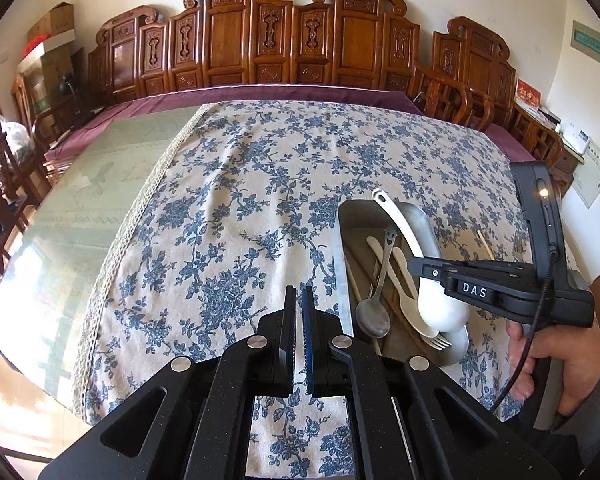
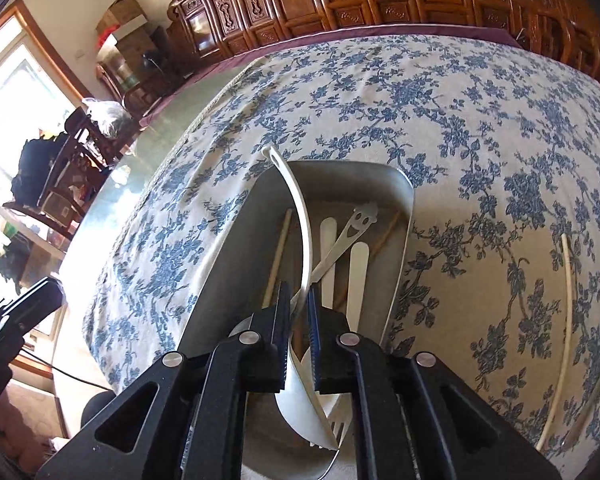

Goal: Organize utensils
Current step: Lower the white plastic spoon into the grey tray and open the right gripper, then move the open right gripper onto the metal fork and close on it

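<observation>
Down over the metal tray (image 2: 404, 216), the right gripper (image 2: 300, 320) has its jaws only narrowly parted around the white ladle (image 2: 300, 216), the pads seemingly just off its handle. Directly ahead of it in the tray lie a smiley-handled metal spoon (image 2: 352, 228), white utensils and a chopstick (image 2: 276, 256). Off to its right, a second chopstick (image 2: 568, 280) rests on the floral tablecloth (image 2: 460, 92). The left gripper (image 1: 298, 320) is closed, empty, above the desk, left of the tray.
</observation>
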### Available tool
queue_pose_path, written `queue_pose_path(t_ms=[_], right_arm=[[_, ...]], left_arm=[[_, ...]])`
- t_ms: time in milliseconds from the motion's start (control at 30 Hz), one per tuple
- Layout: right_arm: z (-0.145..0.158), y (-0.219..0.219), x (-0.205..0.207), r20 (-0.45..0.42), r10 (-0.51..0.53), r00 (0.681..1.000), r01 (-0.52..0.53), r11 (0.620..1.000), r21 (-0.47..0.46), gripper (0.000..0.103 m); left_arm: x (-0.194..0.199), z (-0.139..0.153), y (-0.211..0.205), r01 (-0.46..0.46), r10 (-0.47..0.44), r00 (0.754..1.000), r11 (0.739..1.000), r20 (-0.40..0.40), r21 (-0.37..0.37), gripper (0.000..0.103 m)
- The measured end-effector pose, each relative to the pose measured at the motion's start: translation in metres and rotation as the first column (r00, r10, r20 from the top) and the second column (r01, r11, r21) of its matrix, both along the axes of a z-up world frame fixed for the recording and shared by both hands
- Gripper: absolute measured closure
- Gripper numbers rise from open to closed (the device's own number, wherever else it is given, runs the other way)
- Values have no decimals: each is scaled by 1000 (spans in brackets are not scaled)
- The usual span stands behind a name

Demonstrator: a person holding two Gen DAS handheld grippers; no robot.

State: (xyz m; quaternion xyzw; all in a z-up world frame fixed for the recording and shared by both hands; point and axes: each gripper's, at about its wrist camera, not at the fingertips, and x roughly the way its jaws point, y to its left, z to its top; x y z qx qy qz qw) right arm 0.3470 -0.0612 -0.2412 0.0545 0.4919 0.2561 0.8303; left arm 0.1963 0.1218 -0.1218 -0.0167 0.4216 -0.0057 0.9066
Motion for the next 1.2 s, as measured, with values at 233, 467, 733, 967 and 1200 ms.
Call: queue_pose_path(t_ms=[233,467,733,967,1200], right_arm=[[2,-5,2,15,-9,1000,10,1000,-10,89],[12,-13,-6,47,9,999,-8,1000,-12,89],[37,-45,-35,147,28,989,-20,998,-57,89],[52,-92,-58,213,-5,977,24,996,-87,87],[53,-147,-75,243,-72,967,99,990,-104,78]], left_arm=[[0,3,-5,7,-7,1000,1000,4,1,101],[0,4,-13,21,-21,1000,1000,5,2,101],[1,7,-32,47,-47,999,999,9,1,92],[6,9,-60,89,-89,996,996,7,0,66],[16,5,-92,118,-118,993,993,6,8,28]])
